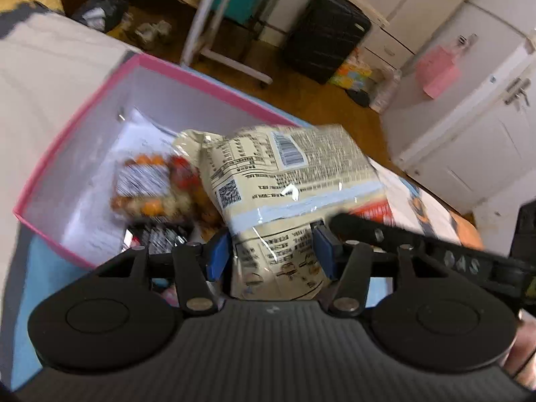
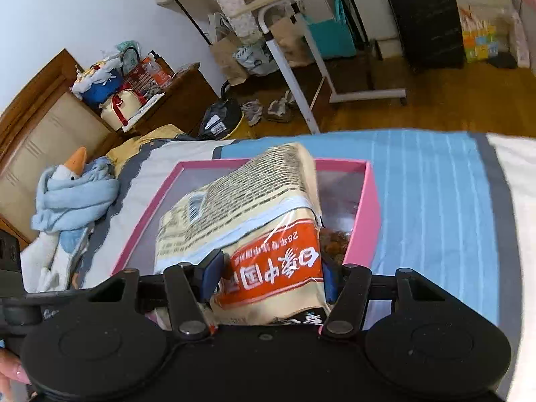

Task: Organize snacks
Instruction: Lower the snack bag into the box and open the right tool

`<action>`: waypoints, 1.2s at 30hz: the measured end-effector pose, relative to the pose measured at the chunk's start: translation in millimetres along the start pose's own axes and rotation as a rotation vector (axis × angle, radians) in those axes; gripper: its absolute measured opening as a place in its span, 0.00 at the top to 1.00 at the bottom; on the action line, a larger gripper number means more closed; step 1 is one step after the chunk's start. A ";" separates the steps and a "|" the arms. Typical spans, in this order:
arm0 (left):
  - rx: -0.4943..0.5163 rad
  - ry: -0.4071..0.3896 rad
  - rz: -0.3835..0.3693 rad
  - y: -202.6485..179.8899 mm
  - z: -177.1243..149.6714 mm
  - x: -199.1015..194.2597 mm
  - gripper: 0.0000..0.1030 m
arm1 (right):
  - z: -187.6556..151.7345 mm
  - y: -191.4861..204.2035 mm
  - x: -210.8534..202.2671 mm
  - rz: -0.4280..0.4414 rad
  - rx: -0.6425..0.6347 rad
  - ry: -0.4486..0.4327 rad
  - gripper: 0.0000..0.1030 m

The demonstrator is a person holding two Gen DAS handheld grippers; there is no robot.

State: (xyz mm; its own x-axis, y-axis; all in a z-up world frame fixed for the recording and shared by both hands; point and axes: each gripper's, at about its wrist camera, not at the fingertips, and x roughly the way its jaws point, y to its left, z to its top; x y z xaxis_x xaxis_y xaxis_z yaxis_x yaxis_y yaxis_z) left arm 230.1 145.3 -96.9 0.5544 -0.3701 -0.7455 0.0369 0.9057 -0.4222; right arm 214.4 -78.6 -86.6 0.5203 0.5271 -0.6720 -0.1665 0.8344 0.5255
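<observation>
Over the pink box (image 1: 80, 107), both grippers (image 1: 271, 251) (image 2: 271, 274) clamp 1 bulky snack bag (image 1: 284, 174), sharing its bulk for lowering inside.

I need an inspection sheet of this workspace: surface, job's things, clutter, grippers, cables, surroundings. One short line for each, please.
Surface: bed cover with blue stripes, white and grey parts.
Job's things: pink box open on the bed; big beige noodle pack held over it; smaller snack packets inside, blurred.
Clutter: goose plush with blue scarf lies on the bed.
Grippers: left gripper and right gripper each have jaws closed on the noodle pack, at different ends.
Cables: nothing seen.
Surroundings: black suitcase, white rolling table, shoes on wooden floor, white cabinets.
</observation>
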 end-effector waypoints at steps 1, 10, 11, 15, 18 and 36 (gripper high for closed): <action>0.012 -0.019 0.019 -1.0 1.8 -1.7 0.46 | -1.2 -1.1 1.0 0.026 0.013 0.008 0.40; 0.119 -0.125 0.221 -10.3 -4.8 -19.1 0.35 | -22.8 -4.8 1.0 0.073 -0.037 0.088 0.32; 0.158 -0.152 0.228 -16.0 -7.4 -23.9 0.30 | -24.7 -2.7 -1.1 0.067 -0.056 0.087 0.32; 0.241 -0.146 0.251 -30.9 -17.4 -27.4 0.30 | -27.4 20.6 -10.4 -0.008 -0.179 0.075 0.30; 0.287 -0.102 0.286 -34.7 -25.7 -20.8 0.38 | -33.1 37.6 -17.7 -0.103 -0.312 0.051 0.30; 0.358 -0.056 0.311 -51.5 -35.8 7.1 0.60 | -46.9 37.2 -2.5 -0.279 -0.563 -0.138 0.49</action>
State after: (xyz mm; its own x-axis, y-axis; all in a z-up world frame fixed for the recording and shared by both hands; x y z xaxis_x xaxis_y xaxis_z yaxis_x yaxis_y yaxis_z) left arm 202.4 88.7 -98.9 0.6282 -0.0672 -0.7751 0.1409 0.9896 0.0284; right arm 167.6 -41.3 -89.8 0.7044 0.2840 -0.6505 -0.4044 0.9137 -0.0390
